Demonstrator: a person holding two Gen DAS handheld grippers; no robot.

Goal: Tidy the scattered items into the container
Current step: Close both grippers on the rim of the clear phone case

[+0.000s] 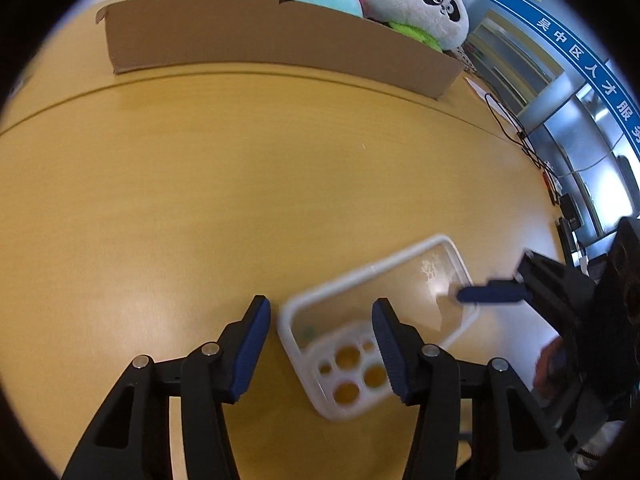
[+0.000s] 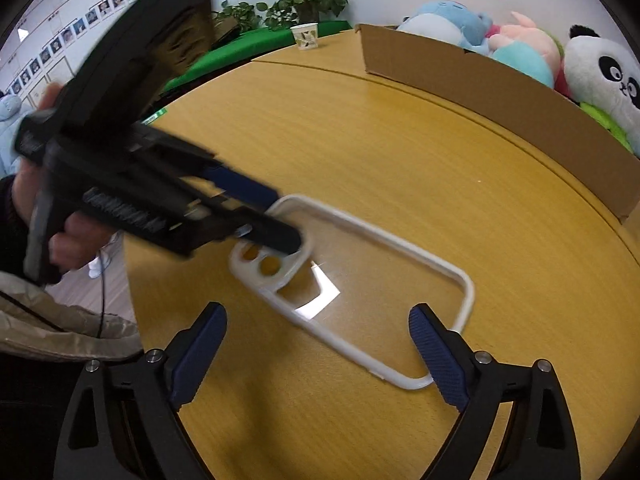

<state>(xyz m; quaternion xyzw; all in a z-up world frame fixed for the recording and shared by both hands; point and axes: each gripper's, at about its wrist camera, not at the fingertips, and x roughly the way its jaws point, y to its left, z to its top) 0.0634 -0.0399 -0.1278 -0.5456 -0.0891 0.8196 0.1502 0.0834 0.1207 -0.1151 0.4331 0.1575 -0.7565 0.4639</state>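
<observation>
We see a clear phone case [image 2: 360,292] with a white rim lying flat on the wooden table [image 2: 400,160], well short of the cardboard box [image 1: 260,36] full of plush toys [image 1: 416,4]. Our left gripper [image 1: 322,316] straddles the camera-hole end with its fingers apart, not pressing. Our right gripper [image 2: 318,322] stands wide around the other end, gripping nothing.

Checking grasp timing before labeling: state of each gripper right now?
Left gripper: open, straddling the camera end of the phone case, not clamped.
Right gripper: open over the case's other end, holding nothing.
</observation>
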